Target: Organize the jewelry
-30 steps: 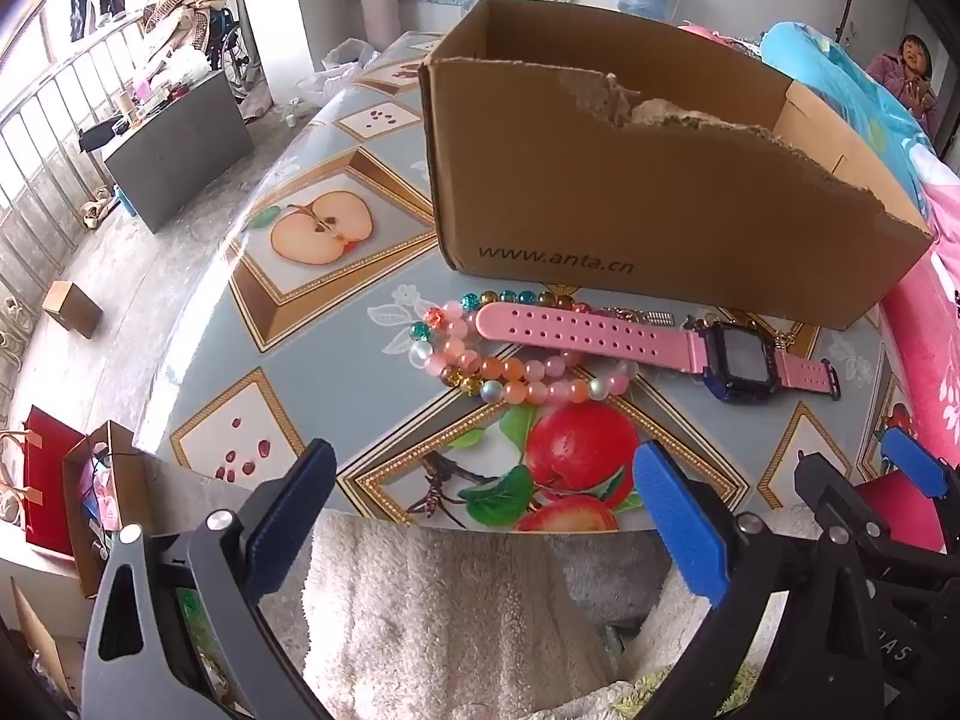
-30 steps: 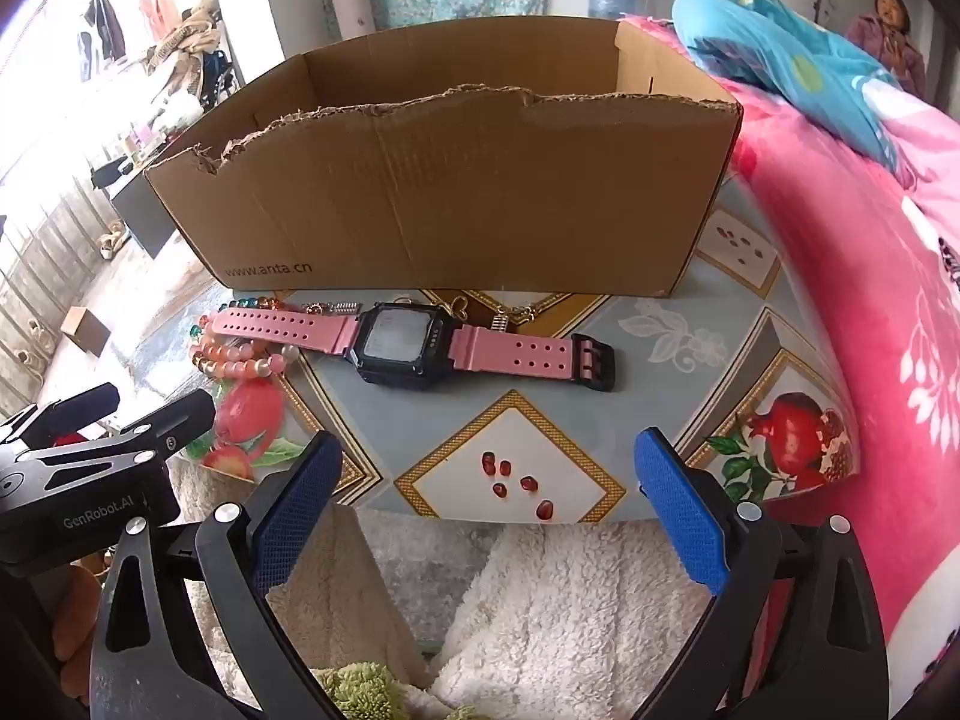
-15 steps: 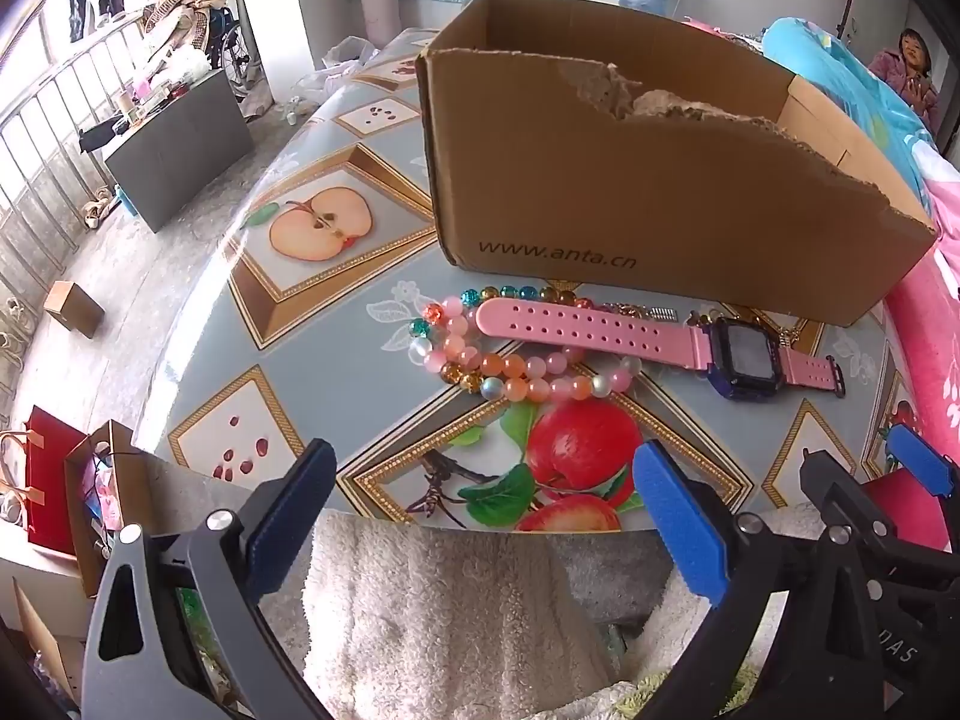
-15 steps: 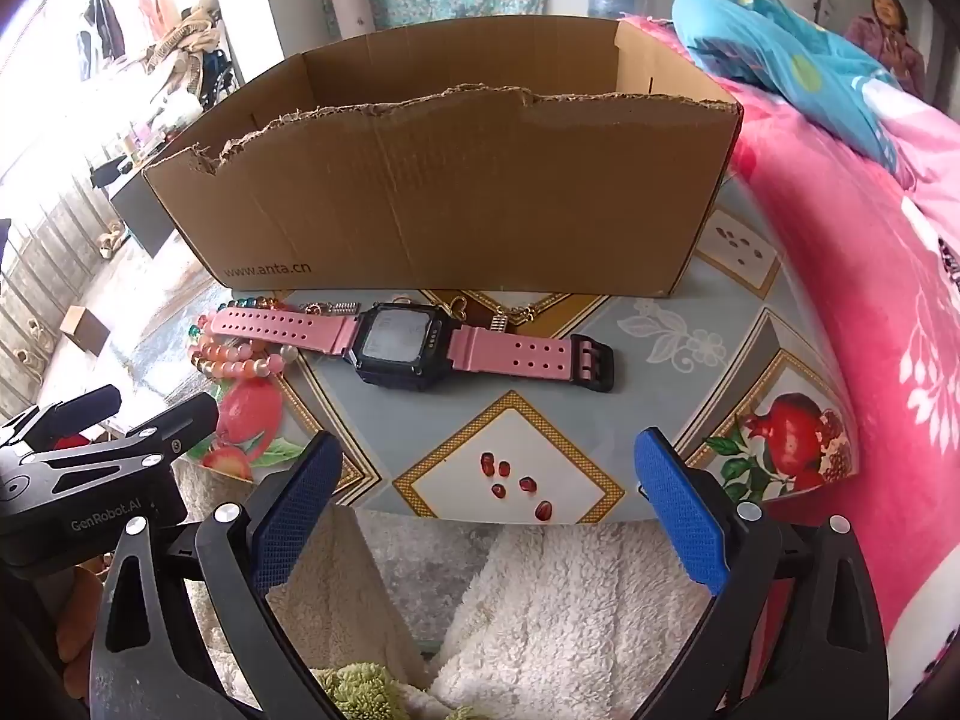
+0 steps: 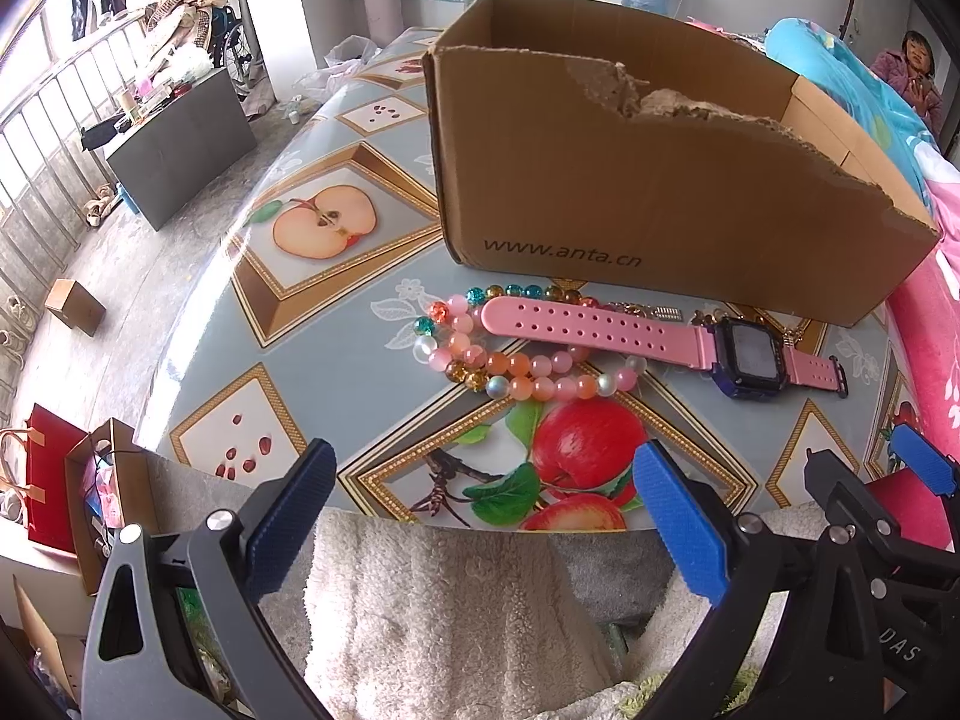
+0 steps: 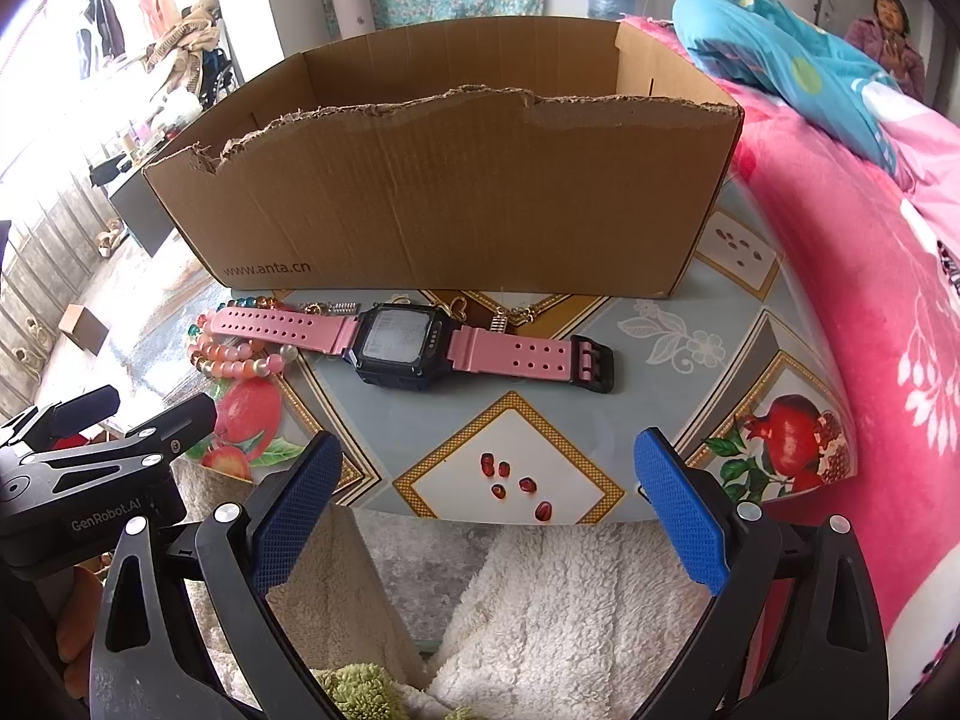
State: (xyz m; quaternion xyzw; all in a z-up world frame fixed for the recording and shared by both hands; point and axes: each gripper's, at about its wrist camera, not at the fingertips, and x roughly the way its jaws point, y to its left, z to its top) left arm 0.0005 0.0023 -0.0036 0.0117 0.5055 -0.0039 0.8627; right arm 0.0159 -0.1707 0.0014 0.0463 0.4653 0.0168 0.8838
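Note:
A pink-strapped digital watch [image 5: 744,354] [image 6: 399,343] lies flat on the fruit-patterned table [image 5: 324,312] [image 6: 660,396], just in front of an open cardboard box [image 5: 660,180] [image 6: 456,192]. Pink and orange bead bracelets [image 5: 510,369] [image 6: 237,357] lie partly under its left strap. Thin gold chains [image 6: 510,318] show between watch and box. My left gripper [image 5: 480,516] hangs open off the near table edge, below the beads. My right gripper [image 6: 486,510] is open too, short of the watch, and appears at the left wrist view's right edge [image 5: 918,465].
A pink blanket [image 6: 870,276] and a blue bundle [image 6: 780,66] border the table on the right. White fleece [image 5: 432,612] lies under both grippers. Left of the table are floor, a grey cabinet [image 5: 180,138], bags [image 5: 48,480] and a railing. A person [image 6: 888,30] sits far back right.
The left wrist view has shifted slightly, so box, beads and watch sit a little lower and to the right. The right gripper's view is practically unchanged. Both stay open.

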